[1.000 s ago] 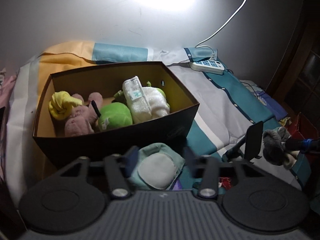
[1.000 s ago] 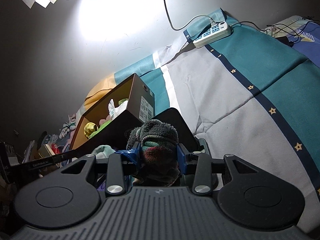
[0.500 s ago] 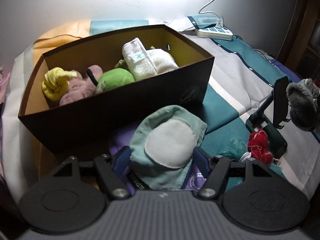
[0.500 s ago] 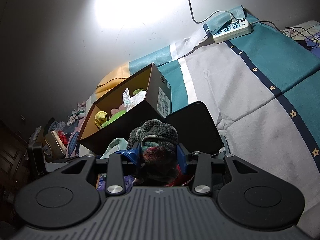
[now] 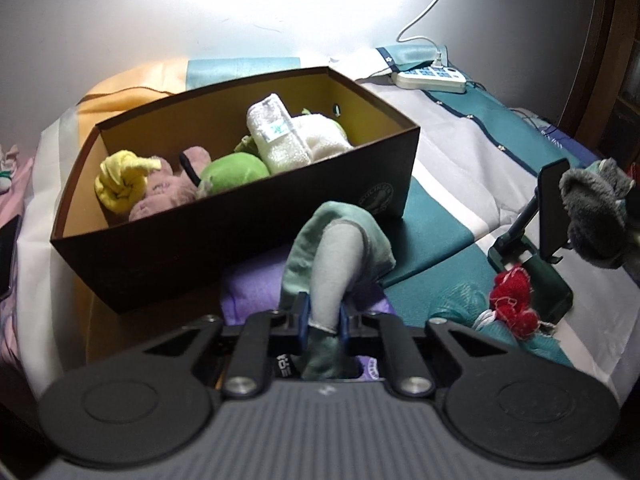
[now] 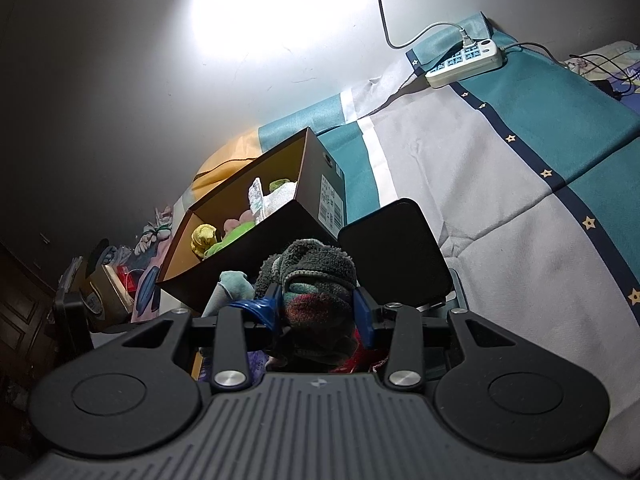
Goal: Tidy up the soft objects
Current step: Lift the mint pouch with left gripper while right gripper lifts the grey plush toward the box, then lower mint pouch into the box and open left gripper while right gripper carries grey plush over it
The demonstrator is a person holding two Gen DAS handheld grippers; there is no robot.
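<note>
We point our left hand-held gripper (image 5: 323, 318) steeply downward, and its jaws are closing, the blue pads pinching a folded green cloth (image 5: 338, 248) that stands up bunched between them. Our right hand-held gripper (image 6: 322, 312) tilts down less steeply, and its jaws stand partway apart, clamped on either side of a fuzzy grey sock bundle (image 6: 314, 280) that fills the gap between the pads. In the left wrist view, that bundle shows at the far right edge.

The brown box (image 5: 224, 236) hides the lower parts of the soft toys (image 5: 168, 188) inside it.
</note>
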